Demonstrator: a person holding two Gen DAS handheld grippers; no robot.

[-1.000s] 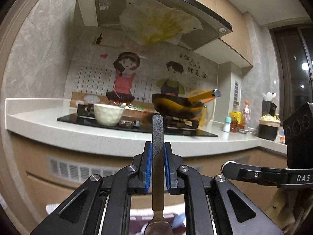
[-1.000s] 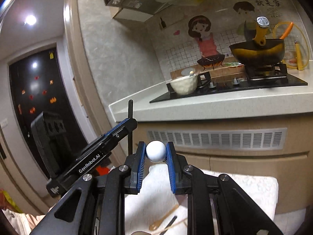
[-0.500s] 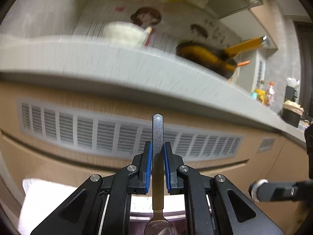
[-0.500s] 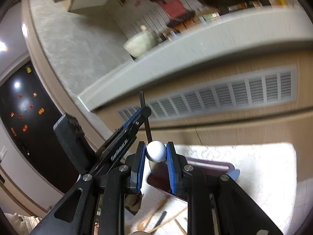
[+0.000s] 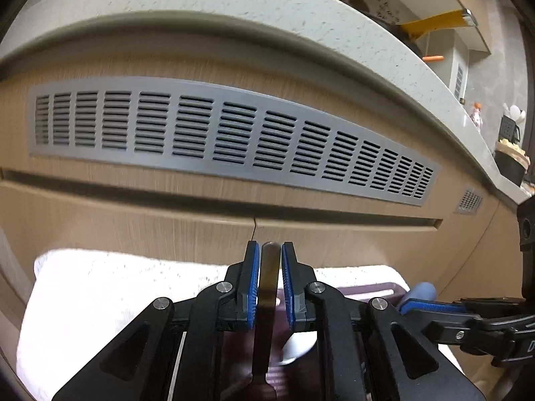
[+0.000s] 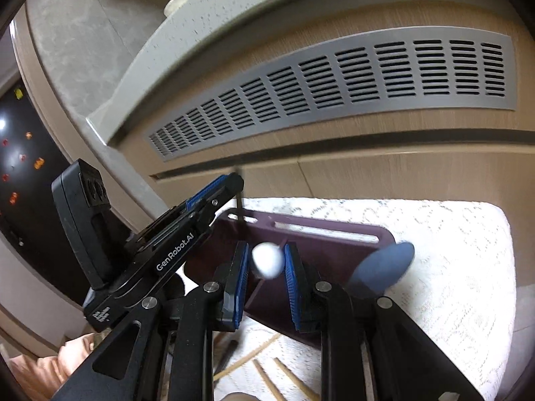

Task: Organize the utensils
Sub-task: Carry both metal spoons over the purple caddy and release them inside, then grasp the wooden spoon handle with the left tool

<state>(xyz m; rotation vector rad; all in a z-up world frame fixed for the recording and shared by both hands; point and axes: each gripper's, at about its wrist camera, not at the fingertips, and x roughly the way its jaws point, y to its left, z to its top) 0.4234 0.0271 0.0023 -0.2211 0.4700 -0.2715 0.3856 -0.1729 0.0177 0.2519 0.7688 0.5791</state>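
Observation:
In the left wrist view my left gripper [image 5: 269,267] has a metal spoon handle [image 5: 267,287] upright between its blue pads. Its jaws are opening, and a thin gap shows on each side of the handle. Under it lies a dark maroon tray [image 5: 364,292] on a white towel [image 5: 100,287]. In the right wrist view my right gripper [image 6: 265,264] is also opening. A blurred white ball-ended utensil [image 6: 266,260] sits loose between its pads, above the same maroon tray [image 6: 327,244]. The left gripper [image 6: 230,182] reaches in from the left, over the tray's far corner.
A blue rounded utensil end [image 6: 384,267] rests at the tray's right edge. Wooden sticks [image 6: 264,371] lie on the towel [image 6: 451,267] in front of the tray. A cabinet front with a grey vent grille [image 5: 227,137] and an overhanging counter edge [image 6: 207,33] stand close behind.
Both grippers have come down from counter height to just above the tray on the towel. Both pairs of jaws have widened slightly, and the spoon handle sits lower between the left pads.

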